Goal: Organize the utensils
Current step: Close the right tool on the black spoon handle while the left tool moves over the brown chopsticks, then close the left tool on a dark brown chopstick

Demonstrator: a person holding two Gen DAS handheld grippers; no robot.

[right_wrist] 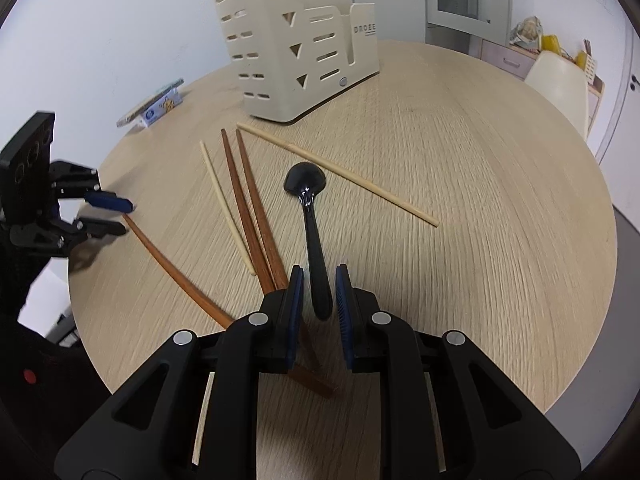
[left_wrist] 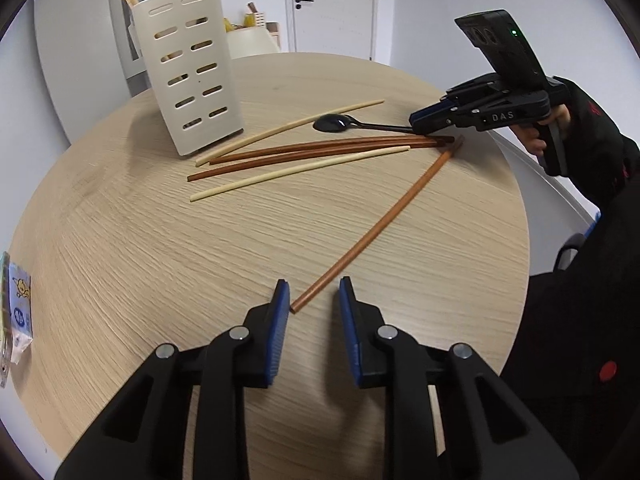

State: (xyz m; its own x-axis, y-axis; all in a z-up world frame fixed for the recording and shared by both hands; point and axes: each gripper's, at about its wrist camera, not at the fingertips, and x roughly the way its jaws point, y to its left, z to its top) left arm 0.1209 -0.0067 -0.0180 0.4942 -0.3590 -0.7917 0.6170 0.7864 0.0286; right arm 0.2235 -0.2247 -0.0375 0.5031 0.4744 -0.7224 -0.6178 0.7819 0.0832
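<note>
Right wrist view, items listed large to small.

Round wooden table (right_wrist: 480,200): carries everything; risk is a utensil rolling off the near edge if nudged.

Cream slotted utensil holder (right_wrist: 296,52): stands at the far side, well apart from both grippers, with pale chopstick tops showing above it. Its compartments cannot be seen into, so which slot suits which item is unclear.

Right gripper (right_wrist: 318,292): jaws narrow, straddling the handle end of the black spoon (right_wrist: 308,200), which lies flat, bowl toward the holder. Whether the pads actually press the handle is hard to tell; probably close but not clamped. A grip this near the handle's tip may let the spoon pivot or droop when lifted.

Left gripper (left_wrist: 314,298): jaws open, set either side of the near tip of a lone brown chopstick (left_wrist: 376,224), not pinching it. Closing on the very tip could flick the stick sideways into the others.

Two brown chopsticks (right_wrist: 250,208) and two pale chopsticks (right_wrist: 340,176): loose between spoon and holder; their near ends pass under the right gripper, hidden, and may be dragged along.

Small packet (right_wrist: 154,106): table edge, printing illegible.
</note>
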